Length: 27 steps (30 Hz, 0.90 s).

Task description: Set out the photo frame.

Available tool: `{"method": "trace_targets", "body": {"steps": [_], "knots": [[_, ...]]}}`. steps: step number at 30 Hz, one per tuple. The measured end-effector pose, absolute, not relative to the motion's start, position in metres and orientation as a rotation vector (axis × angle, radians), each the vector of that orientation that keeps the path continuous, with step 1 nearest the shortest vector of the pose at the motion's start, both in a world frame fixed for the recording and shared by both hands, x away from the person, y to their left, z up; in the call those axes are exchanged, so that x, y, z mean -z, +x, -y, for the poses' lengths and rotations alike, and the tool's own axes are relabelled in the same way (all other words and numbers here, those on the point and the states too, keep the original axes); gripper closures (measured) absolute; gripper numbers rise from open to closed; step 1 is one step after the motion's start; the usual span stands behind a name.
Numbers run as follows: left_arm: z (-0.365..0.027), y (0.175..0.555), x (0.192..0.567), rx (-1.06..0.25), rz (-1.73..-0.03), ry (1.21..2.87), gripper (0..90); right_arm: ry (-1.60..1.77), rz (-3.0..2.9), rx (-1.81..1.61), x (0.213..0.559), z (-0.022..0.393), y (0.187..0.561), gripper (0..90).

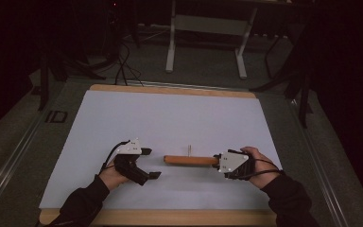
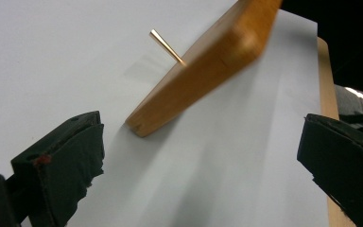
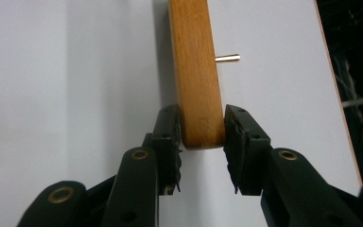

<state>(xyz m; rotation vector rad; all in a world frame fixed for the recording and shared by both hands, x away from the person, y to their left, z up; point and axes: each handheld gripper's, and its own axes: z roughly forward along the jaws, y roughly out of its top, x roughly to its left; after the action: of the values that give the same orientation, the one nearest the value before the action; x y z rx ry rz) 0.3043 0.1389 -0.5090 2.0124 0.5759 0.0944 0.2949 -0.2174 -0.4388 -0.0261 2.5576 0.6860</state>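
A long wooden block (image 1: 189, 161) lies left to right on the white sheet (image 1: 170, 118), with a thin metal pin (image 1: 189, 150) standing up from its middle. My right gripper (image 1: 217, 161) is shut on the block's right end; in the right gripper view the jaws (image 3: 202, 127) press both sides of the block (image 3: 196, 71), with the pin (image 3: 227, 58) beyond. My left gripper (image 1: 151, 163) stands open just left of the block's free end, not touching it. In the left gripper view its gripper (image 2: 201, 137) faces the block (image 2: 203, 66) and pin (image 2: 166, 46).
The white sheet covers most of a wooden tabletop (image 1: 170, 90), whose edge shows at the far and near sides. Beyond the table stand the white legs of another table (image 1: 171, 42), and cables (image 1: 123, 66) lie on the dark floor.
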Motion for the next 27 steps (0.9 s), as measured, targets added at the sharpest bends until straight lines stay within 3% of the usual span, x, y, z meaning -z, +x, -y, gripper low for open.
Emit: {"method": "trace_targets", "body": {"steps": [27], "knots": [[-0.140, 0.304, 0.521, -0.119, -0.596, 1.968, 1.7, 0.249, -2.594, -0.833, 0.436, 0.216, 0.365, 62.0]]}}
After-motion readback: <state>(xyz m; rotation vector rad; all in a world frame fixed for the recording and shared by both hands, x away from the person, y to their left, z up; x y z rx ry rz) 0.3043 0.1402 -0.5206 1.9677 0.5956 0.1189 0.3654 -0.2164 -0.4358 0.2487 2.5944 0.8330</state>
